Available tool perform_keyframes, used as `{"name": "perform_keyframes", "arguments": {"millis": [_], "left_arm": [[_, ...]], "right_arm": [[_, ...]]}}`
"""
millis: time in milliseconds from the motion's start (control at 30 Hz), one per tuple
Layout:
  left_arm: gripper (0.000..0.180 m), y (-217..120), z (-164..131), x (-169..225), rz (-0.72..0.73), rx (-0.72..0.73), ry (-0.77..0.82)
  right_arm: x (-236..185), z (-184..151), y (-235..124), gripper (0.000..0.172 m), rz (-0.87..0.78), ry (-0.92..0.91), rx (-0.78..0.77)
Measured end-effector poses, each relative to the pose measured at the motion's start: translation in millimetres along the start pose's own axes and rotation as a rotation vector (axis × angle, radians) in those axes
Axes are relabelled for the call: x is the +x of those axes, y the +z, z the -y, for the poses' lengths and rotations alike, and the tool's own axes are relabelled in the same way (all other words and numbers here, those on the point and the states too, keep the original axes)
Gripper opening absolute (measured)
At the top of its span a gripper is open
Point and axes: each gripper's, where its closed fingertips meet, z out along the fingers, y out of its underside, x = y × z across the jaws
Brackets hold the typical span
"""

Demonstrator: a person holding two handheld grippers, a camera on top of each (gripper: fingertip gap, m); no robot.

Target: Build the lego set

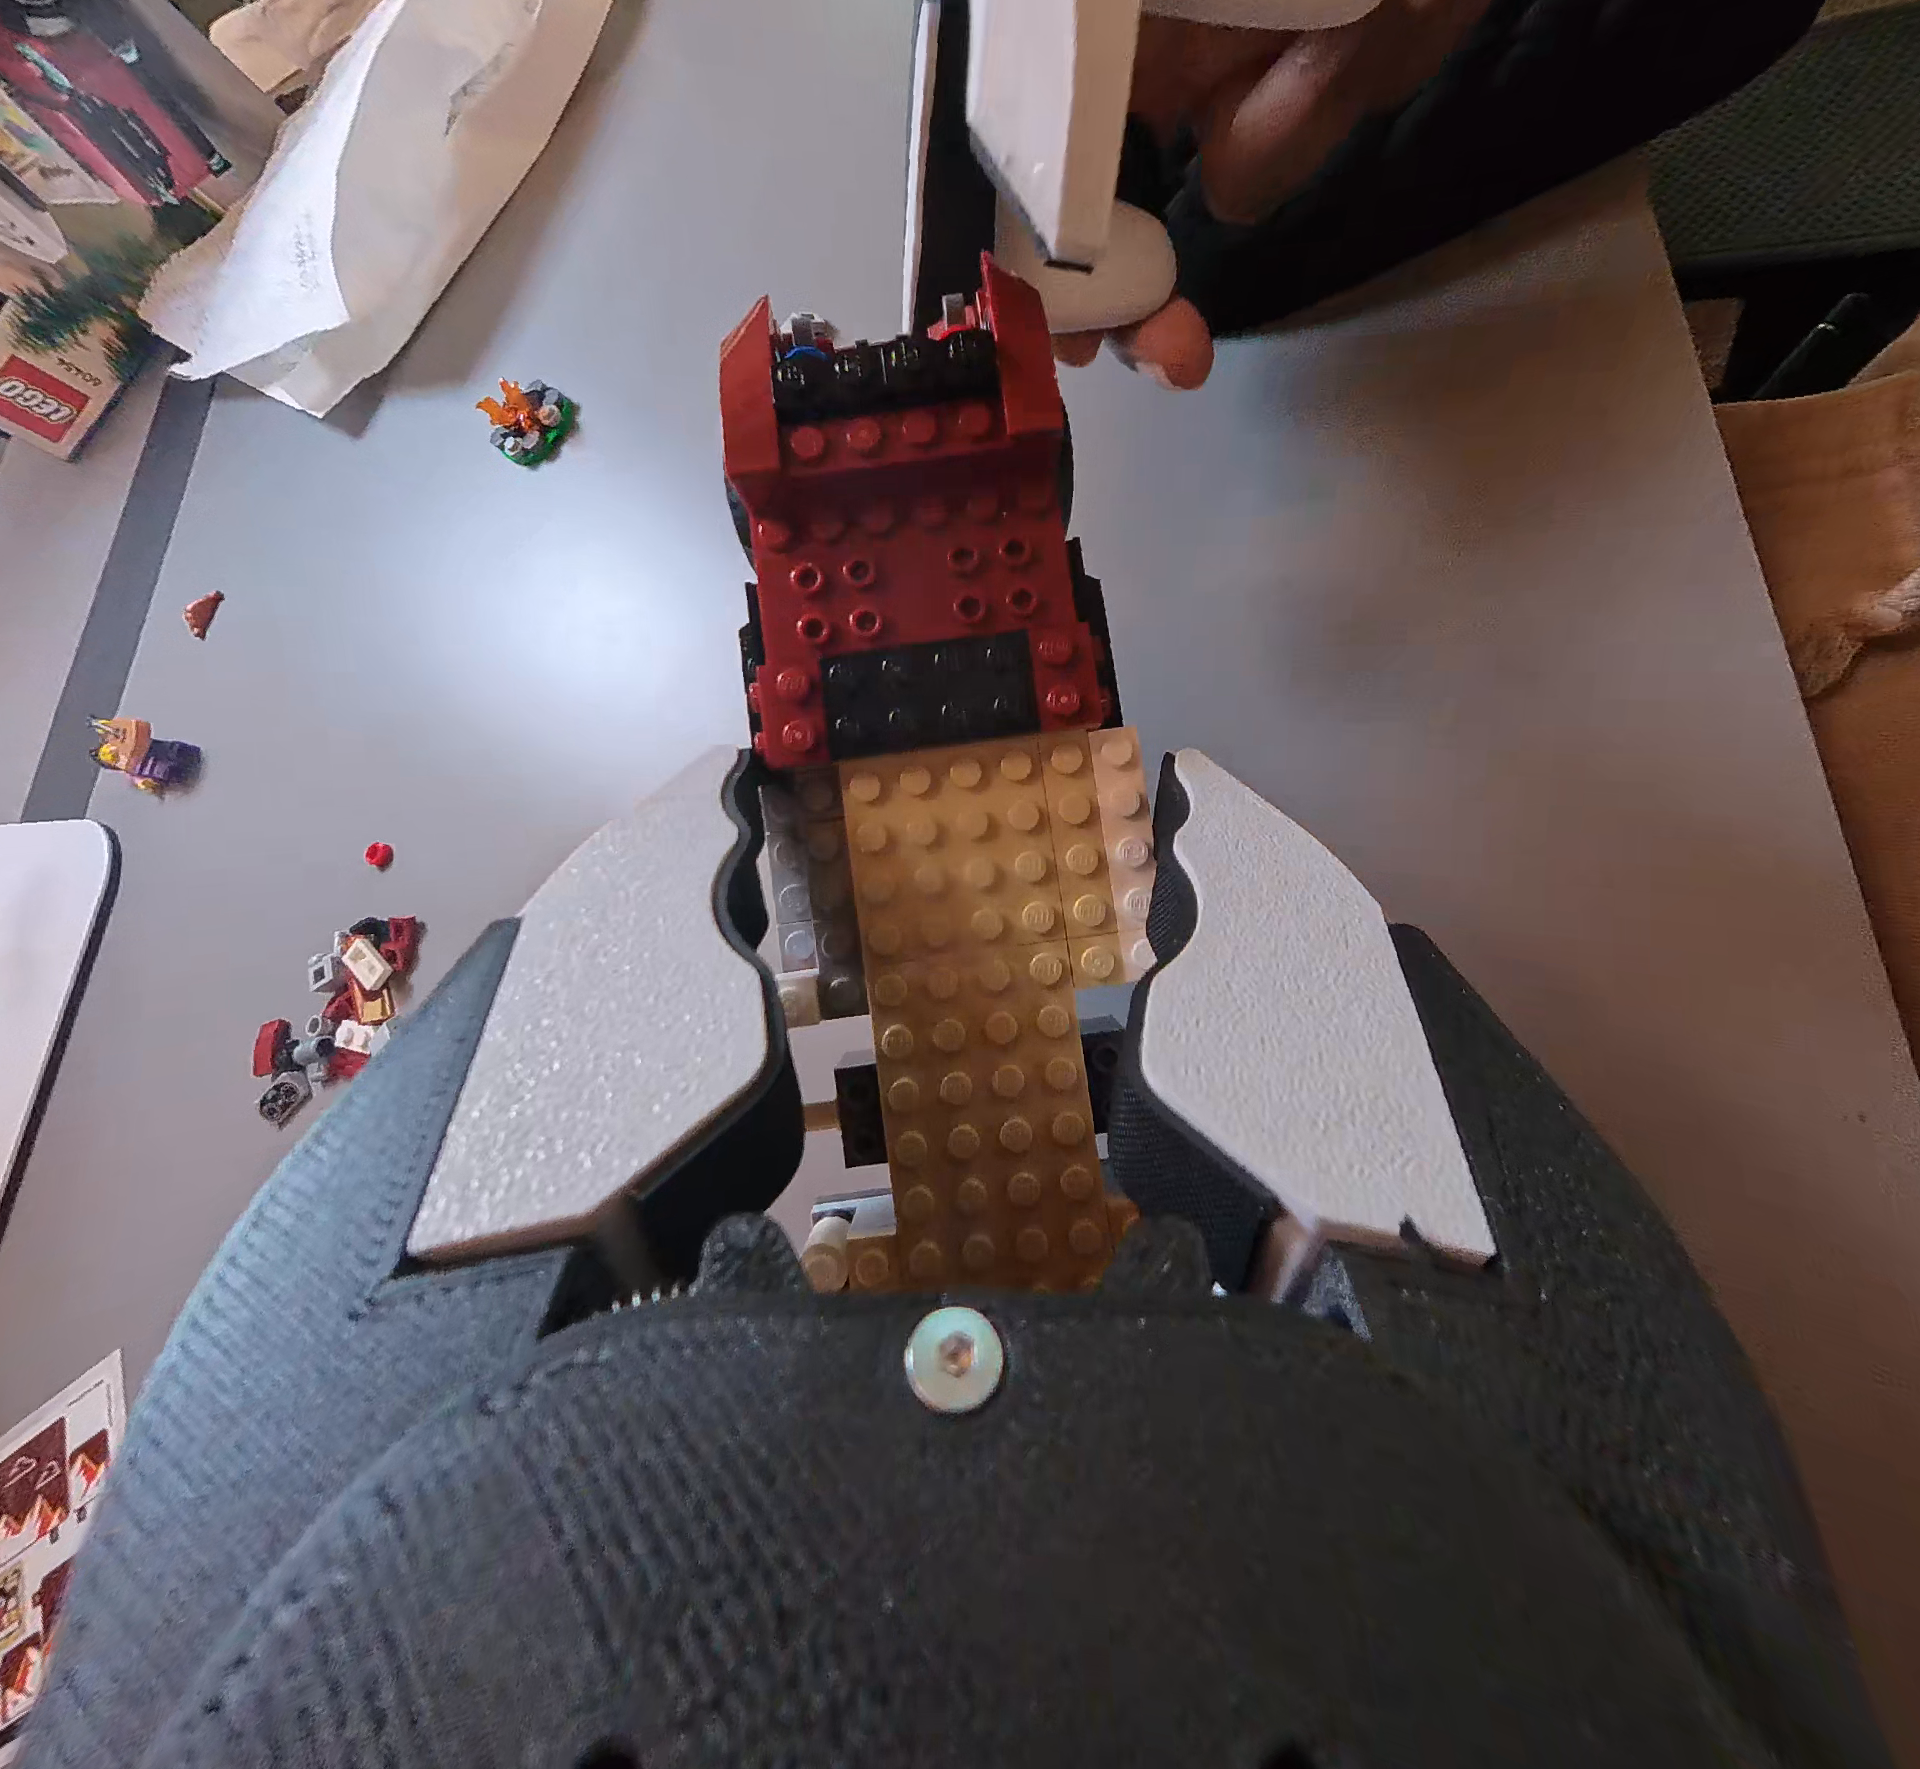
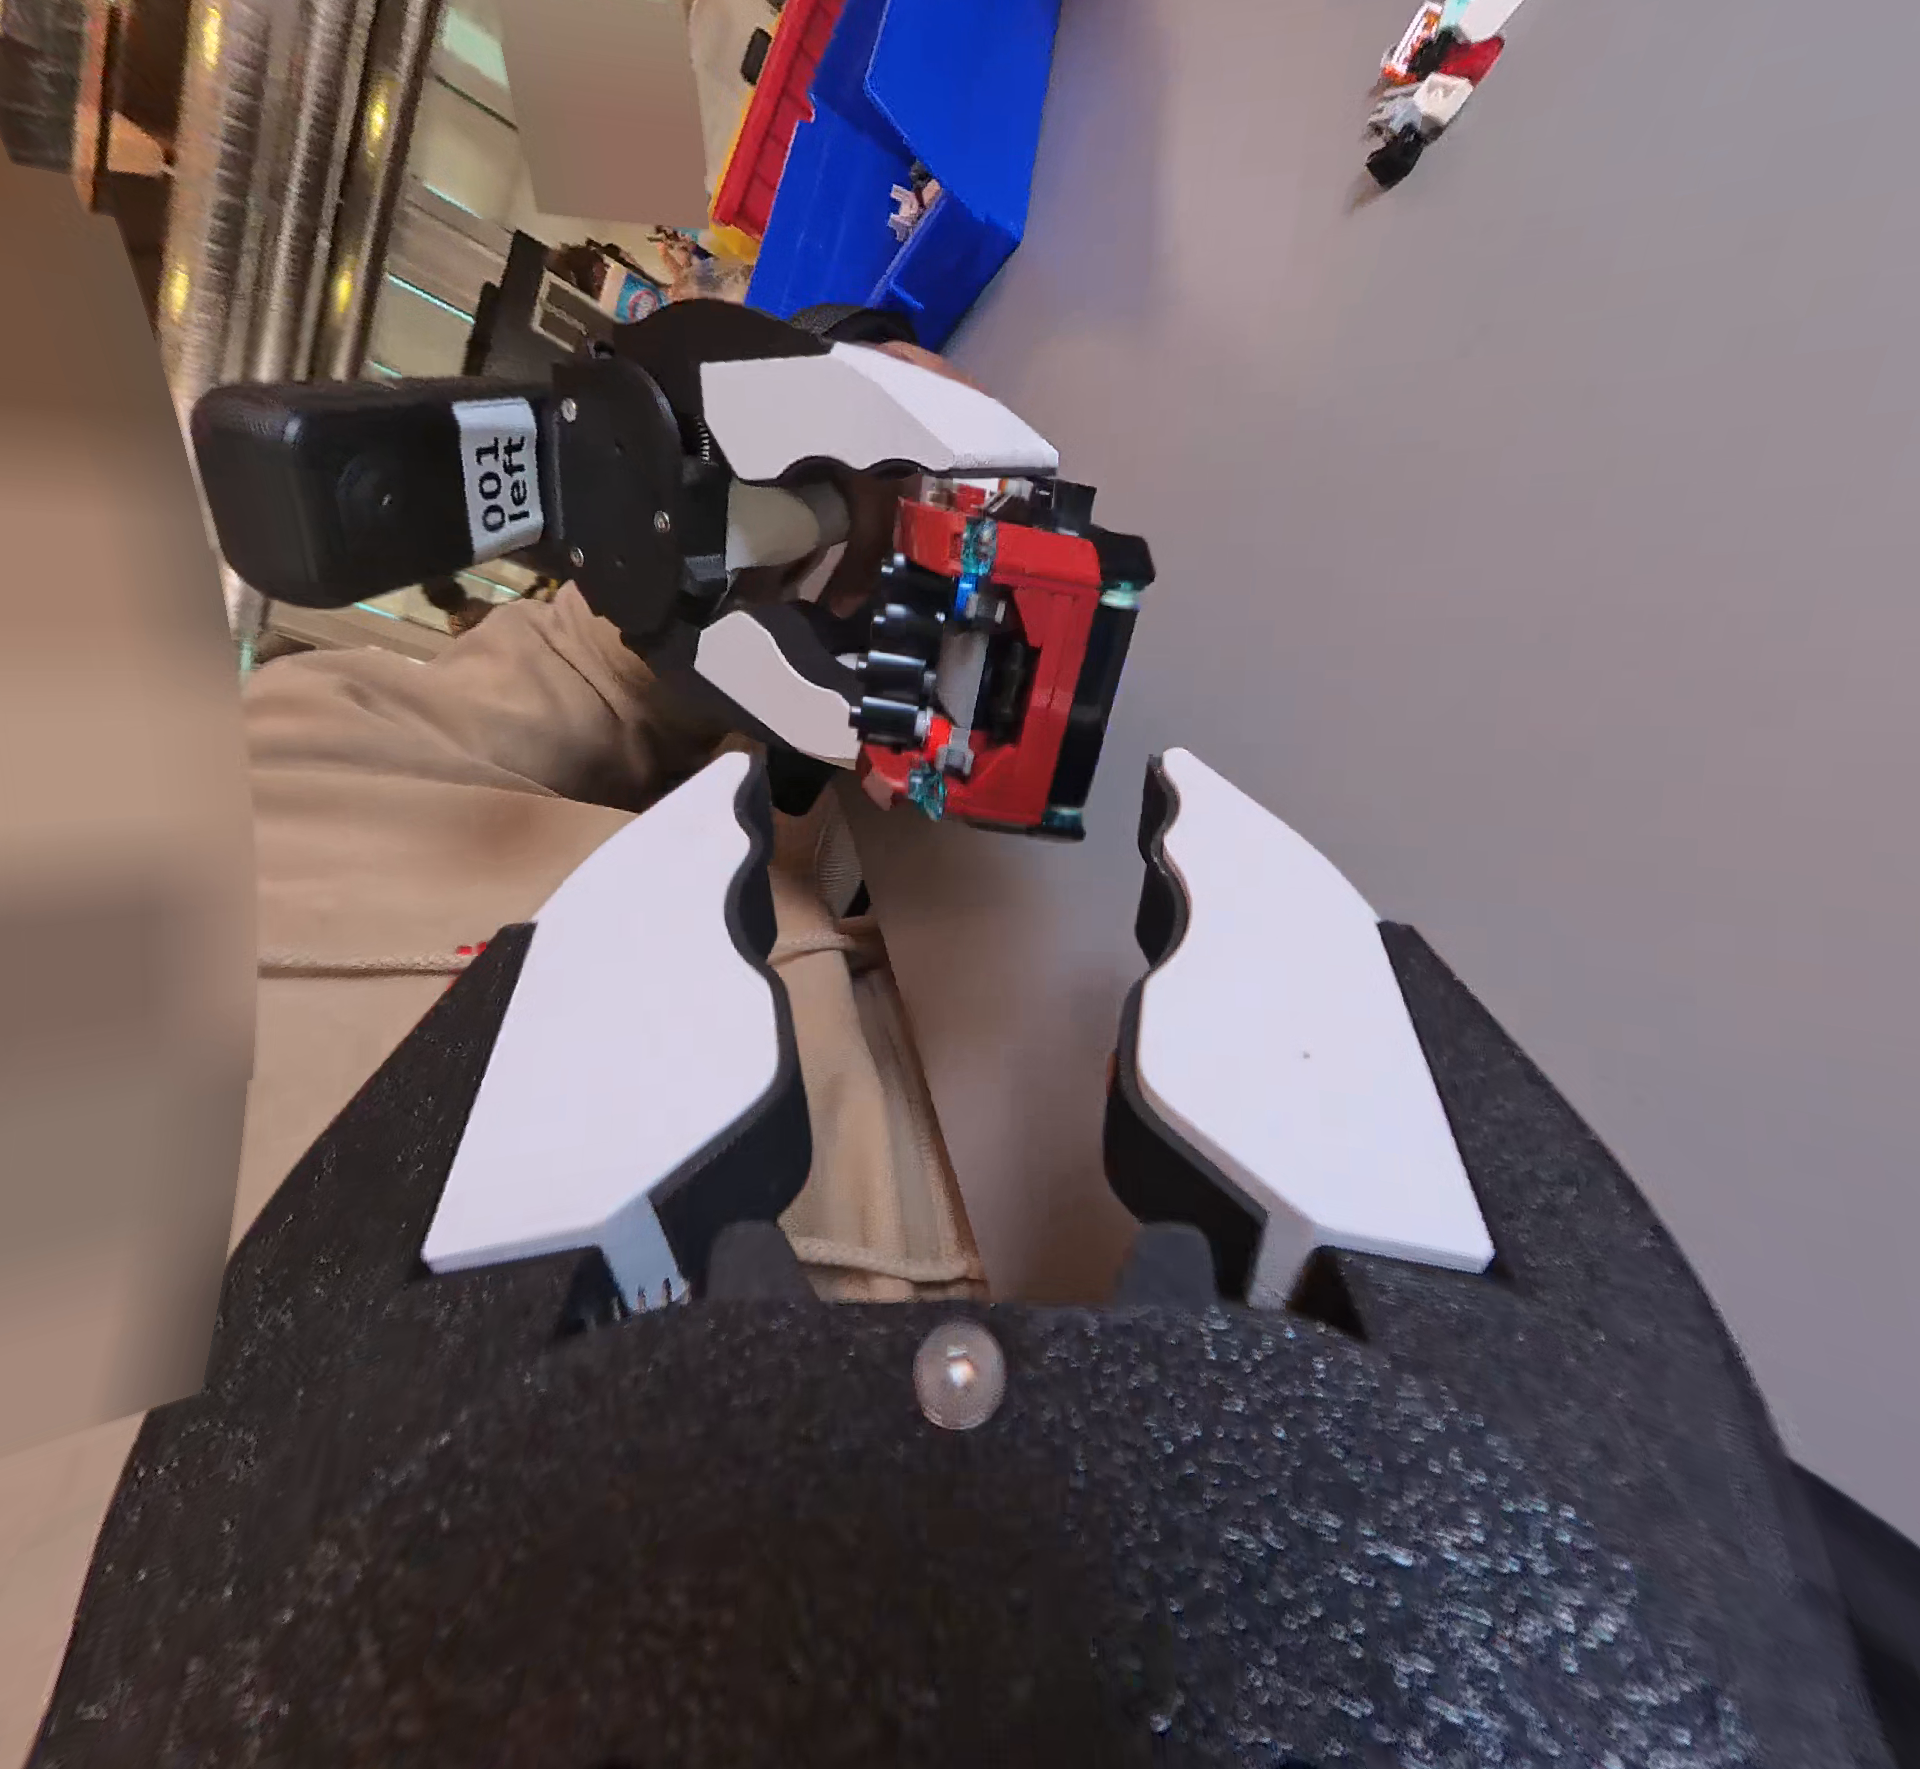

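Observation:
My left gripper [image 1: 951,774] is shut on a brick-built vehicle [image 1: 904,576] with a dark red front, a black strip and a tan studded plate. Its fingers [image 1: 644,950] press on the sides of the tan rear part. The right wrist view shows the left gripper [image 2: 940,602] holding this red and black model [image 2: 1039,639] in the air above the grey table [image 2: 1558,784]. My right gripper [image 2: 956,769] is open and empty, its fingertips just short of the model's front end. It also shows in the left wrist view, where its white finger [image 1: 1039,57] is right behind the model.
A white paper bag [image 1: 416,130] and a printed box [image 1: 83,161] lie at the far left. Loose bricks [image 1: 332,1013], a minifigure [image 1: 145,753], a small campfire piece [image 1: 530,420] and a red stud [image 1: 379,854] lie on the table. Blue bins [image 2: 935,109] and more loose bricks [image 2: 1455,36] stand farther off. Tip to tip, the grippers are about 6 cm apart.

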Motion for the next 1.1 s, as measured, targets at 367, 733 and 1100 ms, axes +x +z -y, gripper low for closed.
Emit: {"name": "perform_keyframes", "arguments": {"millis": [367, 733, 1100], "left_arm": [[0.073, -0.9, -8.4, -10.8, 0.001, 0.029, 0.043], [0.072, 5.8, -11.1, -19.0, 0.013, -0.017, 0.121], [0.072, 11.7, -12.9, -16.1, 0.016, -0.043, 0.158]], "right_arm": [[3.4, 15.3, 22.6, 0.049, -0.044, 0.045, 0.019], [8.9, 20.3, 20.9, 0.047, -0.066, 0.020, 0.105], [14.2, 15.0, 19.6, 0.046, -0.090, 0.055, 0.090]]}}
